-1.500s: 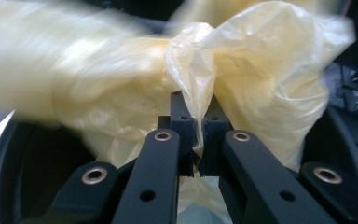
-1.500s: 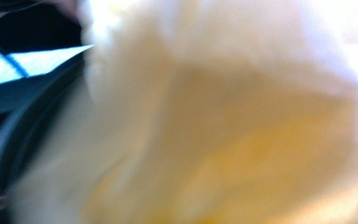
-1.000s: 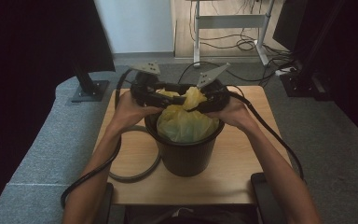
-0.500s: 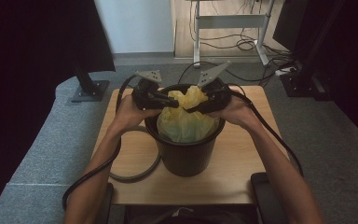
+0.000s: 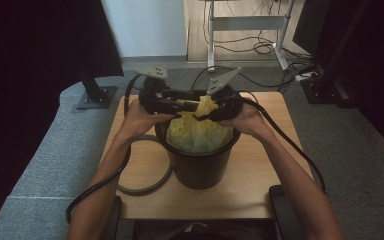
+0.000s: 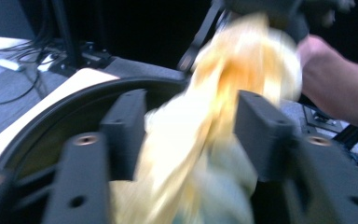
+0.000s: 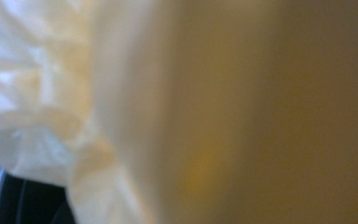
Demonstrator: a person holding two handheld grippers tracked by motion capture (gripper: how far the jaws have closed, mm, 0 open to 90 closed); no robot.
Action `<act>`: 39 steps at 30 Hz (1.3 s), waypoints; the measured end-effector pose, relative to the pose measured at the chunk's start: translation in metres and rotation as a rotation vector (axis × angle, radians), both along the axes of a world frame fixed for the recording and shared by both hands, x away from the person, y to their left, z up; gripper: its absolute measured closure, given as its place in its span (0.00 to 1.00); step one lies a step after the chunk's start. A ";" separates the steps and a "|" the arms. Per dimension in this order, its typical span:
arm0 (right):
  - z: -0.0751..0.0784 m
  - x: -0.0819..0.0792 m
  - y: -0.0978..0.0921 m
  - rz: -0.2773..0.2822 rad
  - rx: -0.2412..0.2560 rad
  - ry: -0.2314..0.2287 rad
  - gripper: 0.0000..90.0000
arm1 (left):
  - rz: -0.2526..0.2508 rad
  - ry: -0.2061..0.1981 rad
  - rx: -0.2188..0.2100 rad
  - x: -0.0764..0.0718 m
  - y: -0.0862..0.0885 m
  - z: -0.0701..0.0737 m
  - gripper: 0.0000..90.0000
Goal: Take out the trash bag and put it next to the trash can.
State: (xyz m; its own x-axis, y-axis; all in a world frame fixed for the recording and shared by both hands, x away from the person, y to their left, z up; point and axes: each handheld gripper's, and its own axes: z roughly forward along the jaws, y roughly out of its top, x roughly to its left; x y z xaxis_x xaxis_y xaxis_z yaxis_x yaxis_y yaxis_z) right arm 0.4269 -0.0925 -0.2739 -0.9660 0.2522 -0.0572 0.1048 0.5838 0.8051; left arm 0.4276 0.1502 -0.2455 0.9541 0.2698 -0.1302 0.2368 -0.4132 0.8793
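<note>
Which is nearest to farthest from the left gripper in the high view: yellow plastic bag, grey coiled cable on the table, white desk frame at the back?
1. Yellow plastic bag: right at the left gripper, inside the black bucket.
2. Grey coiled cable: on the wooden table, toward the person.
3. White desk frame: far back on the floor.

1. Round black plastic bucket (image 5: 200, 165) sits directly under both grippers; its rim blocks any way down at the sides.
2. Crumpled yellow plastic bag (image 5: 196, 131) fills the bucket mouth and stands betw. the left gripper's (image 6: 189, 135) jaws.
3. Bare light wooden tabletop (image 5: 265, 165) below right gripper (image 5: 205, 116): free.
4. Grey looped cable (image 5: 152, 182) on tabletop below left gripper.
</note>
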 end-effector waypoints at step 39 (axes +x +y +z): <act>0.002 -0.005 0.011 0.026 -0.090 0.038 0.84 | -0.010 -0.134 0.175 -0.020 -0.035 0.002 0.78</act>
